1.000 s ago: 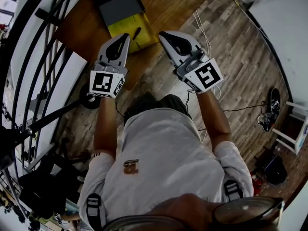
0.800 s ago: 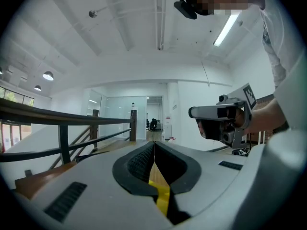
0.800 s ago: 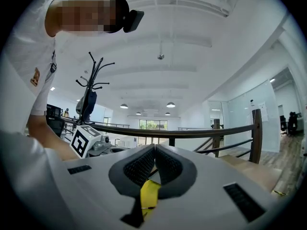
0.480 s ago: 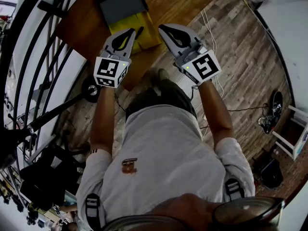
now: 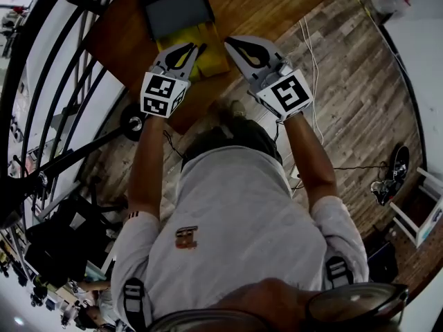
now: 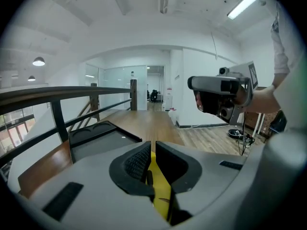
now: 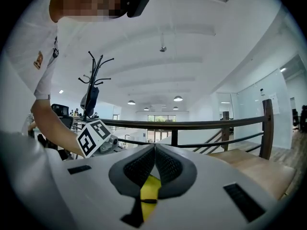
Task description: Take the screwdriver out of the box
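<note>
Box [image 5: 208, 37] sits on table [image 5: 242, 5], close to the edge nearest the person, lid [image 5: 176, 9] at its far side. Screwdriver [image 5: 200, 51] lies in box. Left gripper [image 5: 188, 49] above box, right gripper [image 5: 232, 42] just right of it. Railing [image 5: 62, 68] runs left of table. Cables [image 5: 306, 40] lie on floor [image 5: 346, 81], right.

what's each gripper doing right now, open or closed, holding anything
left gripper: closed, holding nothing
right gripper: closed, holding nothing
</note>
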